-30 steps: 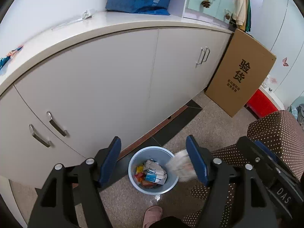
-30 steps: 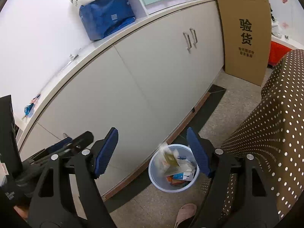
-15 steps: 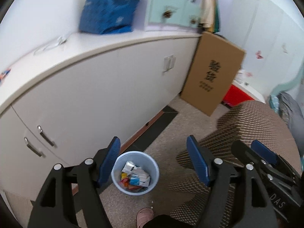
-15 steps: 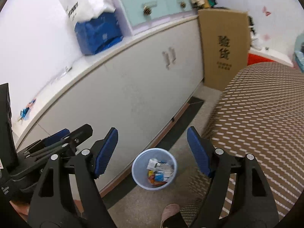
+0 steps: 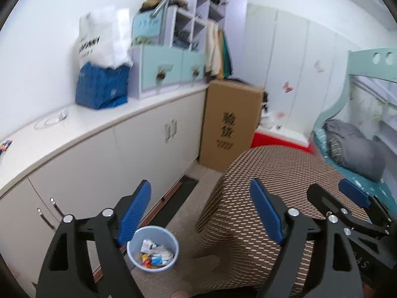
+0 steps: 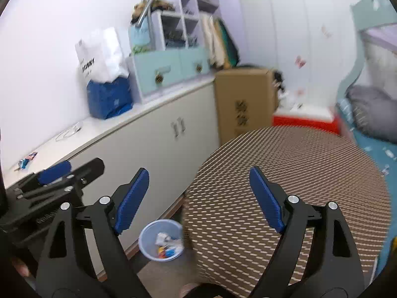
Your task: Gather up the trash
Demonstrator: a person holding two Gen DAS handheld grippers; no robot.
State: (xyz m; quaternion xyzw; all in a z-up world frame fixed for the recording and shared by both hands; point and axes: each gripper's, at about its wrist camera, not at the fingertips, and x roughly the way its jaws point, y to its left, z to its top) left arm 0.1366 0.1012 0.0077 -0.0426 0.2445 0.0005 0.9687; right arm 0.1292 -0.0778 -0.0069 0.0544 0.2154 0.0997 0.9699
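Note:
A light blue trash bin (image 5: 153, 247) stands on the floor by the white cabinet and holds several wrappers and boxes (image 5: 155, 252). It also shows in the right wrist view (image 6: 161, 243). My left gripper (image 5: 202, 212) is open and empty, high above the bin. My right gripper (image 6: 199, 198) is open and empty, above the polka-dot table. The right gripper also shows at the right of the left wrist view (image 5: 347, 206). The left gripper shows at the left of the right wrist view (image 6: 62, 173).
A brown polka-dot covered table (image 5: 273, 198) stands right of the bin. A long white cabinet (image 5: 111, 154) carries a blue bag (image 5: 101, 87) and a drawer unit (image 5: 171, 69). A tall cardboard box (image 5: 230, 124) leans at its end. A bed (image 5: 352, 144) is at the right.
A piece of trash dropped from the grippers into the bin. Both grippers then rose and tilted up and right, away from the bin, staying open.

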